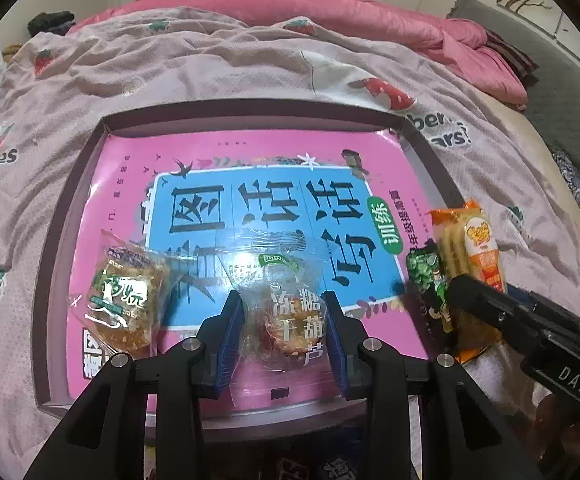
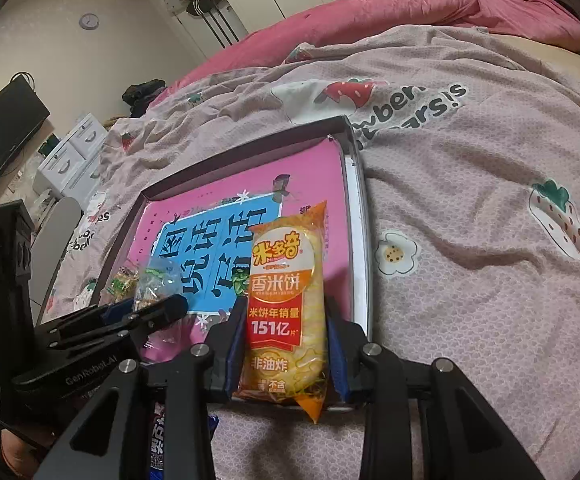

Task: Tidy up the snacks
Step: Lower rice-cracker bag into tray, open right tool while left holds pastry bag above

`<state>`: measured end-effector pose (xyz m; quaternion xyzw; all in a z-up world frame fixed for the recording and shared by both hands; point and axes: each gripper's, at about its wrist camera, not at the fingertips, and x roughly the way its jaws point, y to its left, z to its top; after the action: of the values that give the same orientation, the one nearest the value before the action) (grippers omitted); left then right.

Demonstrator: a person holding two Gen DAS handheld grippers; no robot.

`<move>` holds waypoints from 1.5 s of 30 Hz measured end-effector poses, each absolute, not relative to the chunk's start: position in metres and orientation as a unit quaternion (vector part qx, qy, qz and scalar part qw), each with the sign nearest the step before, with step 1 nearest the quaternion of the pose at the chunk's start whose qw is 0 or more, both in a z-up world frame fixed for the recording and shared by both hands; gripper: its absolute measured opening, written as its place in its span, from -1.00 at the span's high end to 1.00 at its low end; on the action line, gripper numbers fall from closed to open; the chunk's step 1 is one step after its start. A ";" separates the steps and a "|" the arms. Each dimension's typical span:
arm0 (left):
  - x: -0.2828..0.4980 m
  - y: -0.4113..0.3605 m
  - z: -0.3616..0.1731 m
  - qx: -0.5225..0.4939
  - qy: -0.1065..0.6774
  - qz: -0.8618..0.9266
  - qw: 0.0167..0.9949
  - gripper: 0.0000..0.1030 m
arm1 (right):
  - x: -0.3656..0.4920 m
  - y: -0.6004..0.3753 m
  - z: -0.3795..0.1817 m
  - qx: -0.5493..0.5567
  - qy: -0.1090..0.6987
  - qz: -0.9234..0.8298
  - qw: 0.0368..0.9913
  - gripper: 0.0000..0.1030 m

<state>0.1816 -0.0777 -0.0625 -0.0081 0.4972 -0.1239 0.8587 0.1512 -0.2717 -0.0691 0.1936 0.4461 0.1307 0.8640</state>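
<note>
A shallow box [image 1: 69, 216] with a pink and blue book cover [image 1: 249, 184] inside lies on the bed. My left gripper [image 1: 285, 316] is shut on a clear-wrapped candied snack [image 1: 290, 320] over the box's near edge. A clear packet with a brown snack [image 1: 125, 300] lies in the box to its left. My right gripper [image 2: 285, 332] is shut on an orange rice-cracker pack [image 2: 285, 308] at the box's near right corner [image 2: 360, 280]. That pack also shows in the left wrist view [image 1: 470, 248], with a green packet [image 1: 426, 276] beside it.
The box sits on a pink strawberry-print blanket [image 2: 470, 200]. A pink quilt [image 1: 330, 12] is bunched at the far side of the bed. Dark snack packets [image 2: 161, 440] lie below the grippers at the near edge. White drawers [image 2: 69, 152] stand far left.
</note>
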 end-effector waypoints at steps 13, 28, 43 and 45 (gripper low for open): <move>0.178 -0.079 -0.065 -0.003 0.500 -0.129 0.857 0.22 | 0.147 -0.251 -0.063 0.103 0.444 0.102 0.884 0.23; 0.177 -0.081 -0.064 -0.002 0.503 -0.130 0.855 0.21 | 0.144 -0.255 -0.059 0.104 0.437 0.087 0.889 0.04; 0.176 -0.076 -0.059 -0.016 0.499 -0.135 0.856 0.05 | 0.140 -0.255 -0.051 0.105 0.422 0.084 0.897 -0.10; 0.176 -0.076 -0.058 -0.014 0.501 -0.135 0.855 0.05 | 0.141 -0.255 -0.051 0.106 0.422 0.085 0.897 -0.11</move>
<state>0.1756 -0.0763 -0.0580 -0.0141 0.5013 -0.1352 0.8546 0.1409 -0.2554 -0.0511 0.1058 0.4217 0.0853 0.8965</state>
